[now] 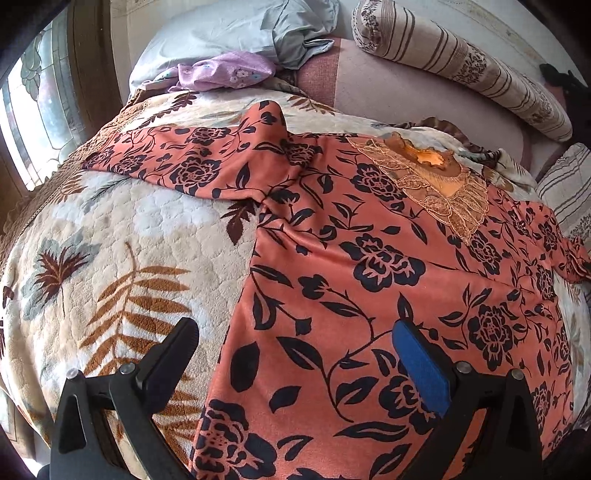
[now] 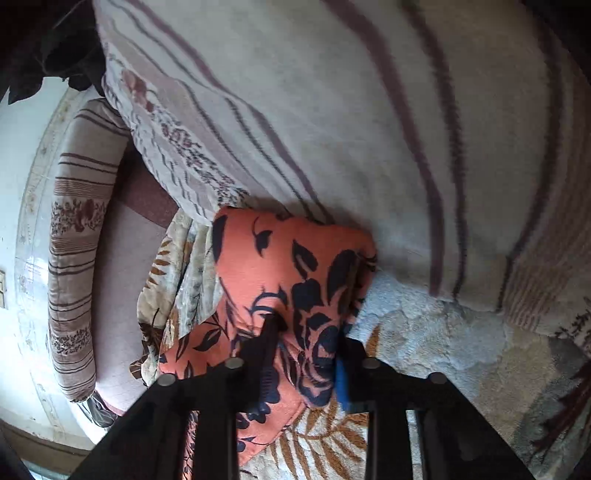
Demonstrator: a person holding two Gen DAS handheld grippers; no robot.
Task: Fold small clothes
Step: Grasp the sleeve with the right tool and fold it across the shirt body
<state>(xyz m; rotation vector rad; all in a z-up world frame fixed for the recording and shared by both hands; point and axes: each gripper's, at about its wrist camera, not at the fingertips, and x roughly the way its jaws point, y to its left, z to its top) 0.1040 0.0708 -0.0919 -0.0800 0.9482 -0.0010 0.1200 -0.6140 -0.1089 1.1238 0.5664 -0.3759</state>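
Note:
An orange top with dark flowers lies spread flat on a cream leaf-print blanket, its lace neckline toward the far right. One sleeve stretches to the left. My left gripper hovers open over the top's lower left edge, one finger above the blanket and the blue pad above the fabric. In the right wrist view my right gripper is shut on the other sleeve's bunched end, which lies beside a striped pillow.
A large striped pillow presses against the sleeve end. A striped bolster lies along the far side of the bed. A grey-blue pillow and a lilac cloth sit at the head, and a patterned window stands at the left.

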